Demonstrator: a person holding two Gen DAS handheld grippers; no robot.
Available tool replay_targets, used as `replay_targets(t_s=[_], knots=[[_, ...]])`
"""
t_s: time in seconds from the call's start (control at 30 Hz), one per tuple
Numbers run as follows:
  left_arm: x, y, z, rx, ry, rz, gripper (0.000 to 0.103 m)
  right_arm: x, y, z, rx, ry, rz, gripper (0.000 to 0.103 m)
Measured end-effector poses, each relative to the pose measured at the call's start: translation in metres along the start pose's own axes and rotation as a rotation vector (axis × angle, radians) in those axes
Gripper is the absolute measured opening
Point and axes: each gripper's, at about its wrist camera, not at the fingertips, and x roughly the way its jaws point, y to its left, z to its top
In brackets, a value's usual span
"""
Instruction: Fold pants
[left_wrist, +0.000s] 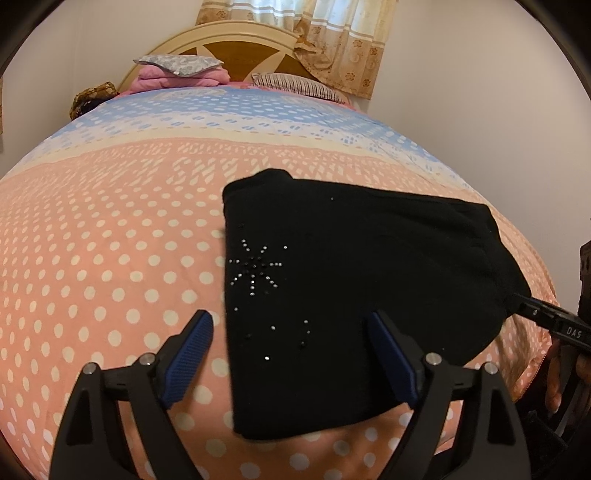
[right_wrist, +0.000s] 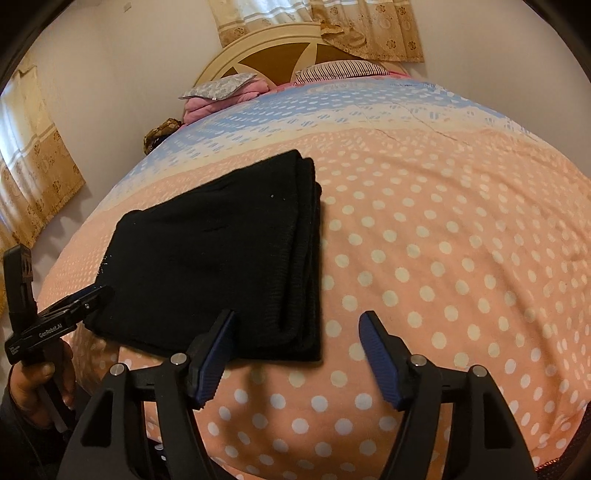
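On left claw (right_wrist: 92, 295): "GenRobot.AI"; right claw (left_wrist: 524, 306): "DAS"

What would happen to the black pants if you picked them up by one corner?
The black pants would probably flop open, since they look like soft knit folded in loose layers. They likely won't slide much on the fuzzy dotted blanket. Both grippers are open.

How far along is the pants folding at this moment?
Mostly done: the black pants lie on the dotted bedspread as a compact rectangle, with stacked layers showing along one edge. In hand: nothing. The left gripper and right gripper are both open, hovering over the near edges of the bundle. Left: perhaps a final fold or some tidying; these views cannot settle whether more is planned.
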Motion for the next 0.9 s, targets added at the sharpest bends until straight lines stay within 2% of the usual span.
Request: replay_targets(t_s=[0.33, 0.43, 0.53, 0.63, 0.67, 0.73, 0.87, 0.9], knots=[[-0.002, 0.000, 0.001, 0.005, -0.001, 0.009, 0.089, -0.024, 0.005, 0.032, 0.002, -0.122, 0.011, 0.068], [-0.003, -0.006, 0.008, 0.028, -0.016, 0.024, 0.089, -0.016, 0.024, 0.053, -0.062, -0.144, 0.037, 0.068], [-0.003, -0.015, 0.024, 0.069, -0.049, 0.040, 0.089, -0.005, 0.046, 0.072, -0.130, -0.164, 0.016, 0.068], [0.000, -0.024, 0.040, 0.099, -0.071, 0.046, 0.091, 0.005, 0.063, 0.090, -0.174, -0.165, 0.064, 0.068], [0.004, -0.028, 0.046, 0.112, -0.070, 0.035, 0.095, 0.011, 0.069, 0.097, -0.183, -0.148, 0.094, 0.068], [0.012, -0.034, 0.054, 0.149, -0.068, 0.047, 0.096, 0.026, 0.073, 0.105, -0.181, -0.089, 0.132, 0.068], [0.046, -0.032, 0.064, 0.204, 0.043, 0.112, 0.098, 0.074, 0.059, 0.110, -0.121, 0.096, 0.092, 0.067], [0.056, -0.028, 0.066, 0.214, 0.085, 0.112, 0.100, 0.079, 0.058, 0.110, -0.115, 0.100, 0.089, 0.066]])
